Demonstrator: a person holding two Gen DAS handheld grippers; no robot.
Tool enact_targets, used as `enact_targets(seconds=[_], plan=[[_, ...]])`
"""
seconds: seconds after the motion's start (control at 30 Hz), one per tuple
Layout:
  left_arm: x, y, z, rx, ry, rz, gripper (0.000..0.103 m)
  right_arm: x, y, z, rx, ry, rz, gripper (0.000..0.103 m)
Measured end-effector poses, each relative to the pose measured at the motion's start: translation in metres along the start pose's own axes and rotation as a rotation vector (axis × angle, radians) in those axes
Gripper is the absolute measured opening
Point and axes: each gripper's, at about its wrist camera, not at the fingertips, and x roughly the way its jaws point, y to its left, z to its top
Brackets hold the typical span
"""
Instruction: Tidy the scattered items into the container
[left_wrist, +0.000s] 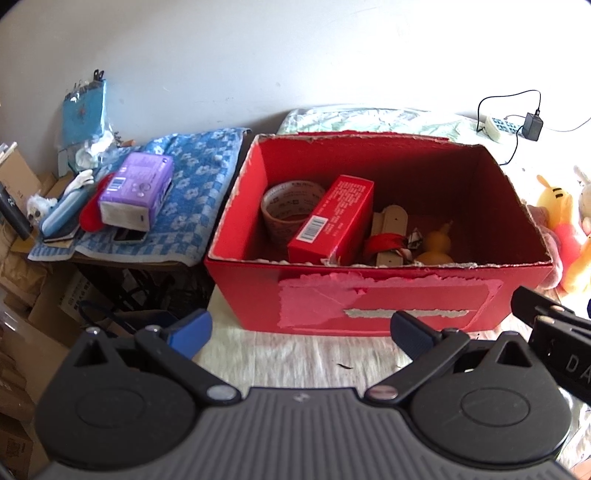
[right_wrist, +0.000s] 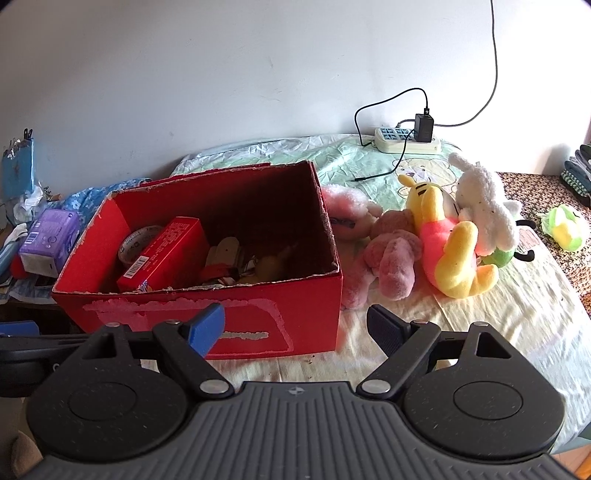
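While both jaws gape empty, fuzzy plush toys (right_wrist: 443, 236) flank the torn-rimmed cardboard box (right_wrist: 295, 314)

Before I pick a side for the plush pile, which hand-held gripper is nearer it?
Right. Right gripper sits just left of the plush pile; left gripper faces the box.

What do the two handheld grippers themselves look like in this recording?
Both look alike. The left gripper and right gripper each have a ribbed grey body, two round black discs, black linkage arms with silver pivot pins, one bright blue finger pad and one darker pad. No hand or sleeve shows.
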Motion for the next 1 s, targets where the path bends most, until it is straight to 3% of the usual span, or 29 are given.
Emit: enact_targets(seconds=[0.33, 0.73, 1.0], plan=[[0.011, 0.003, 0.007, 0.003, 0.026, 0.002, 0.103, 0.006, 0.004, 0.016, -0.005, -0.024, 0.000, 0.086], [0.017, 0.015, 0.038, -0.012, -0.010, 0.019, 0.103, 0.011, 0.015, 0.044, -0.006, -0.066, 0.034, 0.086], [0.018, 0.019, 0.054, -0.024, -0.022, 0.013, 0.103, 0.015, 0.022, 0.056, -0.023, -0.048, 0.065, 0.087]])
